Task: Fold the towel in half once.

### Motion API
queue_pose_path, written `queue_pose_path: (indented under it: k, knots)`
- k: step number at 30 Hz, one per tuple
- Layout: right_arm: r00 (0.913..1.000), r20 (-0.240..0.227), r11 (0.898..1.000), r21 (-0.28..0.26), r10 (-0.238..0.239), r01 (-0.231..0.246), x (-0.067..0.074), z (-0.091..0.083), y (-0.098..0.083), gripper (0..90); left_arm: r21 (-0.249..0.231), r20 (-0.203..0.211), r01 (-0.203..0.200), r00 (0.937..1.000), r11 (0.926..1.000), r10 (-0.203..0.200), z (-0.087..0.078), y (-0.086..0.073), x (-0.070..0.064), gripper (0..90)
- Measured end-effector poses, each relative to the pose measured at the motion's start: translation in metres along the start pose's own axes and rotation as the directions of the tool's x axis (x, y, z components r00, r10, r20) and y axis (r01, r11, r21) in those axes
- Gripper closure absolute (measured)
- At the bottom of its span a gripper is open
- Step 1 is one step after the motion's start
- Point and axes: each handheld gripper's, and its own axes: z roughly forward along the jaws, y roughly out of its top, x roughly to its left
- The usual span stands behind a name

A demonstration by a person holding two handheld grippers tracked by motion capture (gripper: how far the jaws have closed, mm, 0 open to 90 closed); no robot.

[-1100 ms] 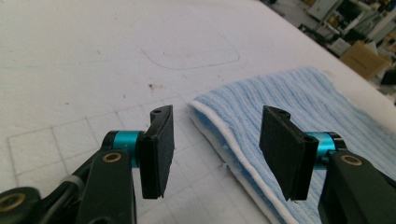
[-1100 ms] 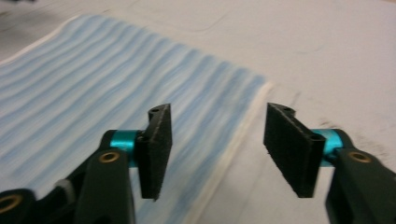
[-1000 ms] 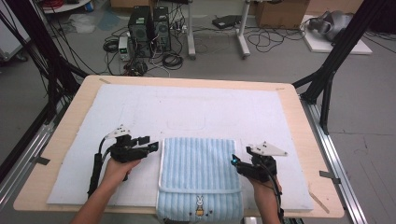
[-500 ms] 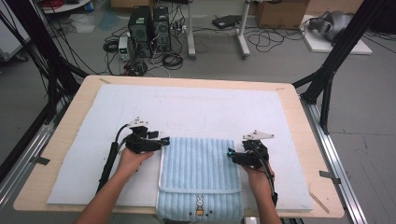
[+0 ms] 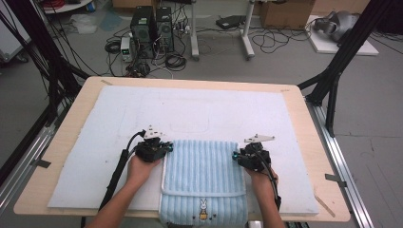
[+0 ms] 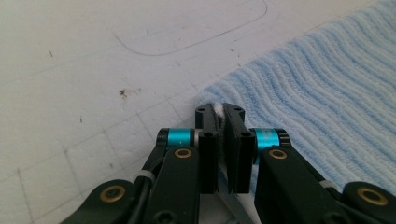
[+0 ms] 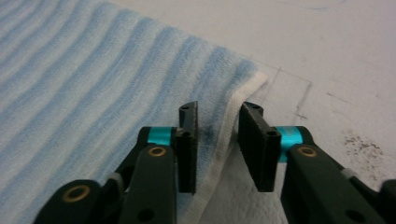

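Observation:
A light blue striped towel with a white hem lies folded on the white mat at the near edge, a small rabbit emblem on its front. My left gripper sits at the towel's far left corner. Its jaws have just been closing, and in the left gripper view the left gripper pinches a bit of white hem of the towel. My right gripper is at the far right corner. Its jaws have also just been closing, and the right gripper squeezes the bunched hem of the towel.
The mat covers most of the wooden table. Black frame posts stand at the far corners, with computers and cables on the floor beyond. A person's forearms come in from the bottom edge.
Both hands moved inward and forward to the towel's far corners. Both grippers went from open to closed on those corners.

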Motion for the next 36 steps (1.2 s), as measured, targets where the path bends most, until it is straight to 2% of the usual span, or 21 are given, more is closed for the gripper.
queue_pose_path:
  k: [1,3,6,8,12,15,18,20,23,26,28,31,32,35,36]
  knots:
    - [0.9992,-0.039,1.000,0.001,0.004,-0.004,0.000,0.000,0.000,83.7,0.000,0.010,0.014,0.9998,0.9999,-0.014,0.000,0.000,0.002,85.2]
    - [0.9994,-0.026,1.000,0.003,-0.024,0.024,0.004,0.000,0.001,84.8,-0.001,0.015,0.019,0.9997,0.9998,-0.019,0.000,0.001,0.005,85.5]
    - [0.9992,-0.026,0.999,-0.009,-0.031,0.031,0.003,0.001,0.004,85.0,-0.020,0.022,0.088,0.9959,0.9959,-0.088,0.000,0.004,0.013,85.5]
    - [0.9994,-0.028,0.999,-0.026,-0.019,0.019,0.002,0.003,0.008,85.1,-0.026,0.024,0.116,0.9931,0.9929,-0.115,-0.001,0.007,0.019,85.6]
    - [0.9993,-0.010,0.999,-0.031,-0.036,0.035,0.004,0.010,0.020,85.0,-0.027,0.009,0.099,0.9950,0.9947,-0.099,0.000,0.019,0.029,85.6]
    - [0.9996,-0.011,0.999,-0.048,-0.026,0.025,0.001,0.017,0.029,85.0,-0.042,0.007,0.108,0.9942,0.9933,-0.107,0.001,0.029,0.039,85.6]
    - [0.9997,-0.003,0.998,-0.061,-0.025,0.025,0.001,0.024,0.038,85.0,-0.051,-0.013,0.096,0.9952,0.9941,-0.097,0.003,0.036,0.048,85.6]
    - [0.9995,0.008,0.997,-0.073,-0.031,0.031,0.001,0.029,0.045,85.0,-0.089,-0.020,0.112,0.9933,0.9897,-0.114,0.003,0.037,0.054,85.6]
    - [0.9996,0.016,0.995,-0.101,-0.024,0.026,0.001,0.034,0.055,85.0,-0.111,-0.029,0.129,0.9907,0.9855,-0.133,0.005,0.035,0.062,85.6]
    - [0.9993,0.028,0.993,-0.114,-0.025,0.028,0.001,0.040,0.065,85.0,-0.161,-0.038,0.124,0.9905,0.9790,-0.132,0.004,0.036,0.067,85.6]
    - [0.9988,0.045,0.992,-0.123,-0.018,0.023,0.002,0.043,0.070,84.9,-0.155,-0.035,0.117,0.9917,0.9809,-0.124,0.004,0.042,0.070,85.6]
    - [0.9972,0.074,0.991,-0.134,-0.007,0.017,0.000,0.047,0.073,84.9,-0.201,-0.034,0.101,0.9933,0.9743,-0.110,0.004,0.051,0.069,85.5]
    - [0.9971,0.075,0.991,-0.134,0.005,0.005,-0.002,0.049,0.073,84.8,-0.204,-0.037,0.094,0.9939,0.9744,-0.104,0.006,0.050,0.070,85.5]
    - [0.9967,0.076,0.991,-0.131,0.028,-0.018,-0.004,0.053,0.071,81.8,-0.160,-0.036,0.110,0.9924,0.9810,-0.117,0.014,0.044,0.074,84.0]
    - [0.9959,0.086,0.991,-0.130,0.026,-0.015,-0.004,0.054,0.071,77.2,-0.157,-0.046,0.113,0.9915,0.9812,-0.121,0.015,0.043,0.074,78.7]
